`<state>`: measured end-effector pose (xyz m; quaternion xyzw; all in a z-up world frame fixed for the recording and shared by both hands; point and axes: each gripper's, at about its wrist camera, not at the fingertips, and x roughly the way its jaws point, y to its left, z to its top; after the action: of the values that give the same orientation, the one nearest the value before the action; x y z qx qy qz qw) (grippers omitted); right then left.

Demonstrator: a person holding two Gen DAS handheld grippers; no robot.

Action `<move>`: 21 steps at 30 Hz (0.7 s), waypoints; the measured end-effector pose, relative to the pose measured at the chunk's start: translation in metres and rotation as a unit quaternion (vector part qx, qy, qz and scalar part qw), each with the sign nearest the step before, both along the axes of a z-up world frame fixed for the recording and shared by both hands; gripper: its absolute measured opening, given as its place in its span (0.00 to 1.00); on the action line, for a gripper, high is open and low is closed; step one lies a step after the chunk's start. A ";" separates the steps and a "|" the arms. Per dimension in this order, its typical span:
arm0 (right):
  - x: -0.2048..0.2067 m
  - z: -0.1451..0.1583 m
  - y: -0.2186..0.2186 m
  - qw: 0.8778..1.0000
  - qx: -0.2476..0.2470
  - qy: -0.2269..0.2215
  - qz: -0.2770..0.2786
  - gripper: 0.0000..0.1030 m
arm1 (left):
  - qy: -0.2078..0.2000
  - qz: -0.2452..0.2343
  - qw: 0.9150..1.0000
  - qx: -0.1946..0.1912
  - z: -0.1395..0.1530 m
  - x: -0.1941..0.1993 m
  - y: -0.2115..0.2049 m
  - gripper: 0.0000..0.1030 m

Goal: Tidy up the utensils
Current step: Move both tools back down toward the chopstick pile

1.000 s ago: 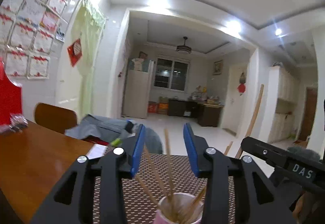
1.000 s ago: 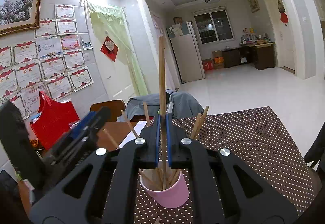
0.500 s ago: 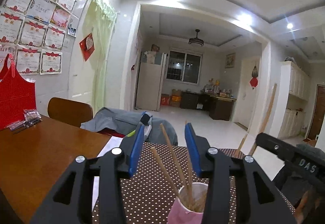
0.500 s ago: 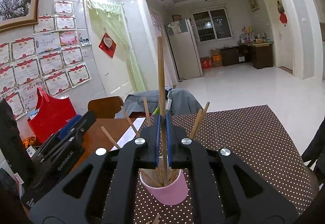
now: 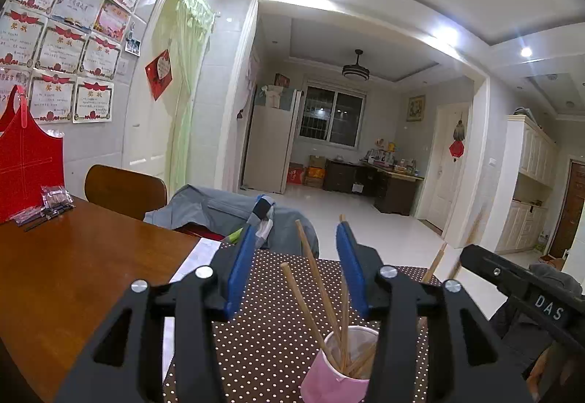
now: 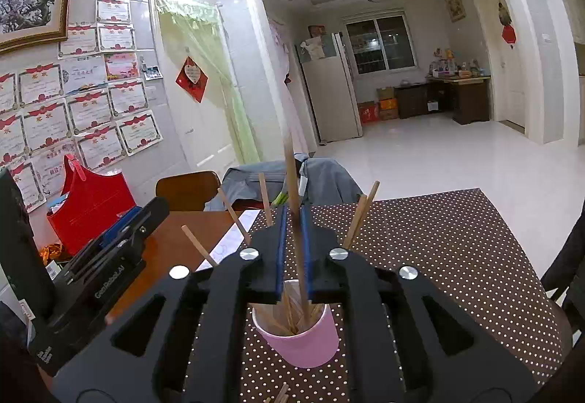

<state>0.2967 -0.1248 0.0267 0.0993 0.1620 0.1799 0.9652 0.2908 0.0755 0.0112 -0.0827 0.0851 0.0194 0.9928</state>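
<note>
A pink cup [image 6: 299, 337] stands on a brown dotted mat [image 6: 438, 238] and holds several wooden chopsticks. My right gripper [image 6: 294, 216] hangs just over the cup, and its jaws are opening. One long chopstick [image 6: 292, 183] leans loosely between them, a thin gap showing at each pad and its lower end in the cup. My left gripper [image 5: 296, 245] hovers over the same cup [image 5: 340, 373] from the left with its jaws opening and wide apart. Chopstick tops rise into that gap without touching the pads.
The mat lies on a wooden table [image 5: 73, 264] with a white paper sheet [image 6: 226, 245] at its left edge. A red bag [image 6: 91, 198] stands far left, and a chair [image 6: 186, 185] with grey clothing [image 6: 321, 176] beyond. Loose chopsticks [image 6: 279, 394] lie before the cup.
The right jaws have parted a little and the long chopstick has slid down and tilted into the cup. The left jaws have spread slightly and more of the cup shows beneath them.
</note>
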 end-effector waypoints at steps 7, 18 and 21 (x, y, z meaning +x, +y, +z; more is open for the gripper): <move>0.000 0.002 -0.002 1.000 0.002 -0.003 -0.004 0.26 | 0.002 -0.003 1.000 0.001 0.002 0.000 -0.001 0.45; -0.016 0.002 -0.006 1.000 0.003 -0.012 -0.011 0.26 | 0.005 -0.021 1.000 0.003 0.009 -0.010 -0.007 0.45; -0.026 -0.001 -0.010 1.000 0.004 -0.007 -0.020 0.26 | 0.006 -0.022 1.000 0.003 0.011 -0.021 -0.004 0.45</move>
<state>0.2712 -0.1347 0.0259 0.1049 0.1523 0.1617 0.9694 0.2697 0.0712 0.0218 -0.0775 0.0928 -0.0013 0.9927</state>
